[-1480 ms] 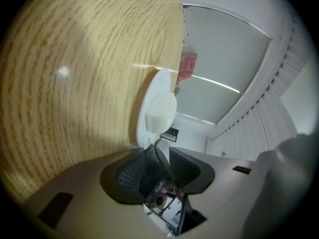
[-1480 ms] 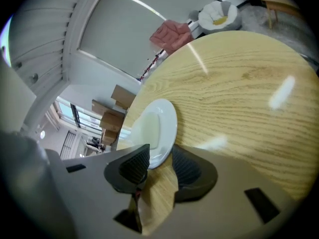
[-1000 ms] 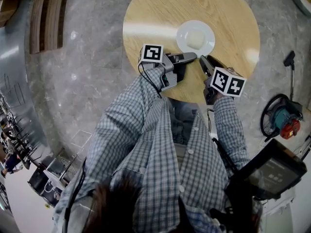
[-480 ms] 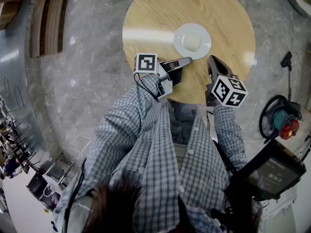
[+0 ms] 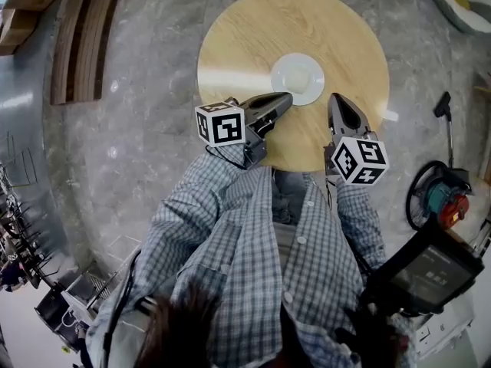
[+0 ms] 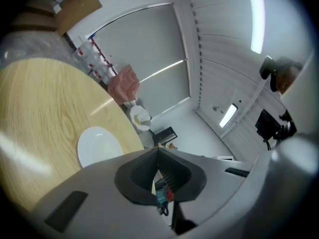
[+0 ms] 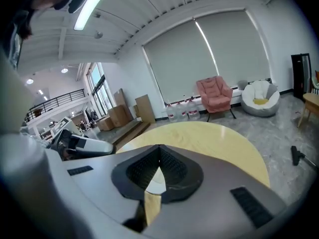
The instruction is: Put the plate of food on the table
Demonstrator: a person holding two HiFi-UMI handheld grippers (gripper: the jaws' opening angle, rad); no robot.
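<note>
The task is judged complete: the round white plate of food (image 5: 298,79) is set on the round wooden desk (image 5: 253,33), apart from the left hand-held gripper (image 5: 285,99) and right hand-held gripper (image 5: 335,100), both just closed empty.

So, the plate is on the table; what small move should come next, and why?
Probably pull both grippers back toward the body. The plate rests on the table, and the left gripper and right gripper are shut, empty and clear of it, so nothing seems left to place.
</note>
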